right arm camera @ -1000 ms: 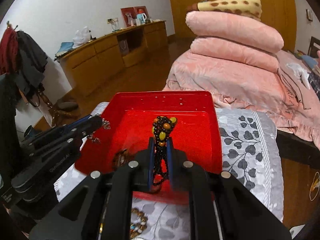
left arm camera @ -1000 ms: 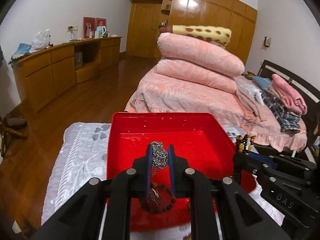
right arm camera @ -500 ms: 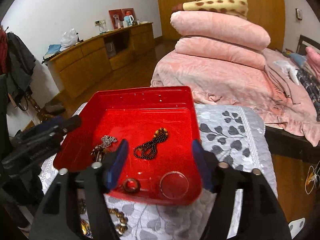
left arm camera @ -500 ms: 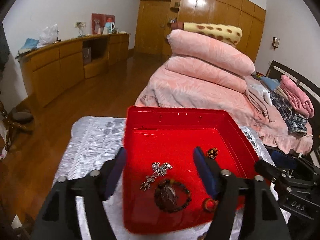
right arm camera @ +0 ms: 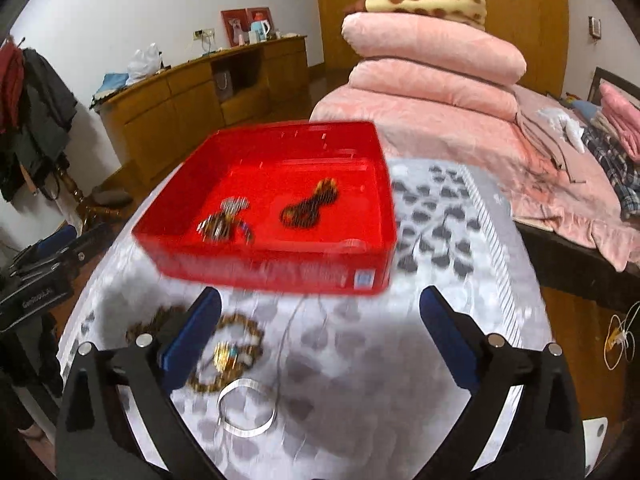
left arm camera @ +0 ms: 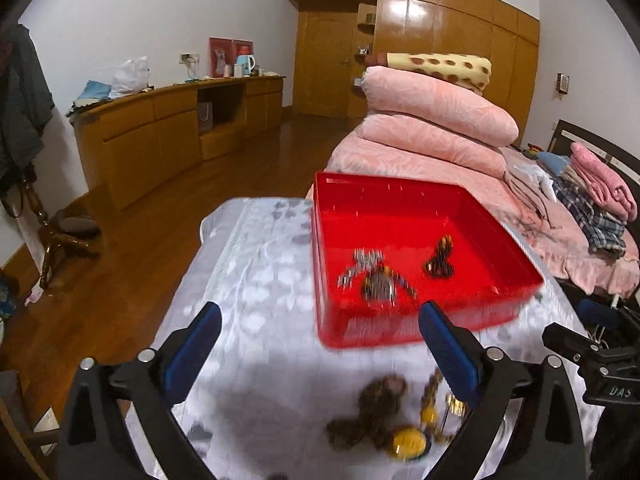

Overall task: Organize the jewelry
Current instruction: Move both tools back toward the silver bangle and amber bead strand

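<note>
A: A red plastic tray (left arm camera: 404,322) sits on a counter draped in a silver leaf-print cloth (left arm camera: 256,280), the pink quilt-stacked bed (left arm camera: 436,128) rising behind the tray. What is inside the tray?

B: Two pieces. A silver chain tangled with a dark beaded piece (left arm camera: 374,276) lies toward the tray's left half; a dark beaded bracelet with amber beads (left arm camera: 440,260) rests to its right, apart from it. The right wrist view shows the same pair, chain cluster (right arm camera: 226,222) left, bracelet (right arm camera: 310,206) right.

A: And the tools?

B: The left tool (left arm camera: 320,350) stands on the near side of the tray, its jaws opening wide, nothing between the blue pads (left arm camera: 194,354). The right tool (right arm camera: 320,336) is likewise on the near side of the tray, jaws opening, gripping nothing.

A: What remains outside the tray?

B: In front of the tray's near wall, loose jewelry lies on the cloth: a brown beaded strand (left arm camera: 376,408) and a yellow-centred pendant (left arm camera: 408,442), both blurred. The right wrist view shows a beaded bracelet with a gold charm (right arm camera: 232,354), a plain silver bangle (right arm camera: 246,406) nearer the camera, and a thin chain (right arm camera: 288,336) trailing from the tray's near wall toward the bangle.

A: Anything else?

B: A wooden sideboard (left arm camera: 176,128) runs along the wall left of the tray.
</note>
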`<state>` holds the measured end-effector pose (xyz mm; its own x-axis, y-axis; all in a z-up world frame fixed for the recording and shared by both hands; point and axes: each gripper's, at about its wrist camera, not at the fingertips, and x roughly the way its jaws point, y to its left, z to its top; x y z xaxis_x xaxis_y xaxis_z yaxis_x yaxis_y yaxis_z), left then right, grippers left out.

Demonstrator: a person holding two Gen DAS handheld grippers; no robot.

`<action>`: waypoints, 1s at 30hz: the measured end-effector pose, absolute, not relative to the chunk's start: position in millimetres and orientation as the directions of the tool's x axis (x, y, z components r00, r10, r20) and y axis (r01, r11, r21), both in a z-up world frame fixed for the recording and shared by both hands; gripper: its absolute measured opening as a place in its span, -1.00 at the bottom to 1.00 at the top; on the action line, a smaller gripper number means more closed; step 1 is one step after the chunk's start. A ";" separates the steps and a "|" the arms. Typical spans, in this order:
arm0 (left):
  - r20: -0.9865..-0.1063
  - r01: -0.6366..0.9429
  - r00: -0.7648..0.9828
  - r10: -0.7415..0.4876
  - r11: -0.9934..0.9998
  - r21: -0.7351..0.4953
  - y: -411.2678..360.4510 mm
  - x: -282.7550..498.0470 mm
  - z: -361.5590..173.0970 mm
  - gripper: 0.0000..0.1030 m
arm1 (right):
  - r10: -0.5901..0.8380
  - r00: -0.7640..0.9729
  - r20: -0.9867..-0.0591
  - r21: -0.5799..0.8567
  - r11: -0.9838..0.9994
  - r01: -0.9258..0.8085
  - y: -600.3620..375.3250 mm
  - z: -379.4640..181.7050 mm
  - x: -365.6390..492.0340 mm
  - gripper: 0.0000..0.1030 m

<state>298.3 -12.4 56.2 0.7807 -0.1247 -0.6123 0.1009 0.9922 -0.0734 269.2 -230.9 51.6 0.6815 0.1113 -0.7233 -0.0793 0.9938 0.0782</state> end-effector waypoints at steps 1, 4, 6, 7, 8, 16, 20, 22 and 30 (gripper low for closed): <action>-0.623 0.108 0.771 -0.132 0.991 -0.076 -11.3 292.9 52.5 0.88 | 0.118 0.677 -0.727 0.080 0.993 -0.087 -228.6 47.7 262.8 0.88; -0.644 0.101 0.753 -0.134 0.991 -0.088 -6.4 279.9 42.6 0.88 | 0.134 0.652 -0.746 0.090 0.991 -0.101 -221.3 34.6 247.0 0.88; -0.651 0.096 0.748 -0.132 0.991 -0.091 -3.6 271.6 36.4 0.88 | 0.139 0.633 -0.761 0.096 0.990 -0.103 -218.3 25.4 239.5 0.88; -0.657 0.092 0.743 -0.128 0.992 -0.090 -2.5 267.7 32.9 0.88 | 0.139 0.626 -0.768 0.095 0.990 -0.103 -216.4 22.9 236.8 0.88; -0.662 0.087 0.739 -0.123 0.992 -0.087 -1.6 263.8 29.2 0.88 | 0.137 0.618 -0.774 0.094 0.990 -0.102 -215.1 18.9 233.6 0.88; -0.702 0.102 0.701 -0.126 0.992 -0.077 -0.4 238.3 6.0 0.88 | 0.168 0.590 -0.790 0.098 0.984 -0.149 -199.5 4.6 211.2 0.88; -0.727 0.103 0.677 -0.115 0.993 -0.061 -0.6 231.2 -3.1 0.88 | 0.182 0.575 -0.798 0.110 0.981 -0.158 -195.0 -0.4 206.9 0.88; -0.734 0.106 0.670 -0.108 0.993 -0.049 -1.7 228.6 -5.3 0.88 | 0.181 0.570 -0.801 0.115 0.982 -0.151 -194.4 -2.2 207.2 0.88; -0.753 0.107 0.652 -0.087 0.994 -0.022 -2.8 225.9 -11.2 0.88 | 0.166 0.573 -0.803 0.107 0.985 -0.136 -189.9 -4.5 207.5 0.88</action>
<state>225.9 -2.8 -11.2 0.6523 -0.0866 -0.7530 0.1067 0.9940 -0.0219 207.5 -189.9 -4.5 0.5726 0.1662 -0.8028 -0.1356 0.9849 0.1073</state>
